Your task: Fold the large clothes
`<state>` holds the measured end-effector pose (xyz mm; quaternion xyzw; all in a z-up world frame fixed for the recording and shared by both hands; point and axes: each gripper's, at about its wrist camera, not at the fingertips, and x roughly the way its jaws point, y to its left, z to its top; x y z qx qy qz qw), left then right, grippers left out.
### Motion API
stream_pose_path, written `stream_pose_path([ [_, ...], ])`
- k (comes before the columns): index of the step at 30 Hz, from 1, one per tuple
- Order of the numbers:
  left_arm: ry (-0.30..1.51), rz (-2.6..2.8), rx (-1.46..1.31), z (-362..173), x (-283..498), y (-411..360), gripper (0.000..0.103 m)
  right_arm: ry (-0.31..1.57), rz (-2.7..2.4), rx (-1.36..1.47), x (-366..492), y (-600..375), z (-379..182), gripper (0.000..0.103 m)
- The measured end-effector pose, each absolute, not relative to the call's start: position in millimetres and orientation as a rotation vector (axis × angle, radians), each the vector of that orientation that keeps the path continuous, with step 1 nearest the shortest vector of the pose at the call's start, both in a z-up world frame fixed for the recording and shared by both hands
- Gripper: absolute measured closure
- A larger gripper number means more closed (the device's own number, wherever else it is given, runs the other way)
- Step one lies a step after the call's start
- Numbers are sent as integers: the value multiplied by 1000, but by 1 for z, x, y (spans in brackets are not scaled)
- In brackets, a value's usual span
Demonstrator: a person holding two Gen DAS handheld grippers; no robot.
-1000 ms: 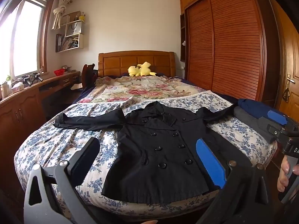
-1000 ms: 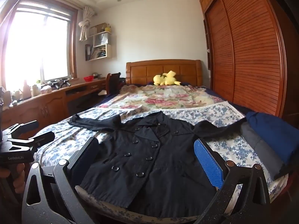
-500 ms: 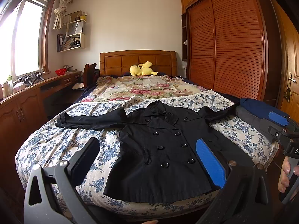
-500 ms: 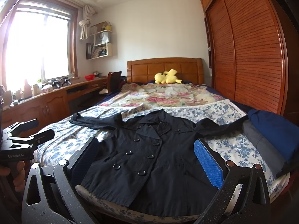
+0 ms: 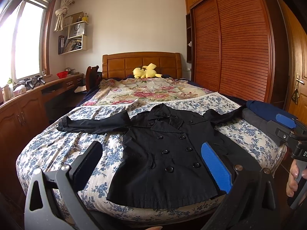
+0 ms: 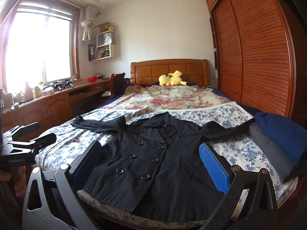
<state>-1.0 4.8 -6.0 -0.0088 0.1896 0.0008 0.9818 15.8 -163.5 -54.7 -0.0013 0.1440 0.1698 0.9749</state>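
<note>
A black double-breasted coat (image 5: pixel 165 149) lies flat and face up on the bed, sleeves spread to both sides, hem at the near edge; it also shows in the right wrist view (image 6: pixel 153 163). My left gripper (image 5: pixel 151 164) is open and empty, held above the bed's foot in front of the coat's hem. My right gripper (image 6: pixel 151 163) is open and empty, at the foot of the bed, to the right of the left one. The right gripper also shows at the right edge of the left wrist view (image 5: pixel 287 128), and the left gripper at the left edge of the right wrist view (image 6: pixel 28 140).
The bed has a blue-flowered sheet (image 5: pixel 63 145) and a floral quilt (image 5: pixel 149 94) behind. Folded blue and grey clothes (image 6: pixel 278 141) lie at the bed's right edge. A yellow plush toy (image 5: pixel 145 72) sits by the headboard. A wooden wardrobe (image 5: pixel 236 44) stands right, a desk (image 5: pixel 28 103) left.
Both grippers have tilted or moved slightly so the coat sits a little lower and closer in view. Both stay open; the coat has not moved.
</note>
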Motion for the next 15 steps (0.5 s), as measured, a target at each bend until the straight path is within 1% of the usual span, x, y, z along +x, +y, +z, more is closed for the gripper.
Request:
stream_pose_path([
  [15, 370, -1, -21, -1, -4, 2, 0, 291, 344, -1, 16, -163, -54, 0],
])
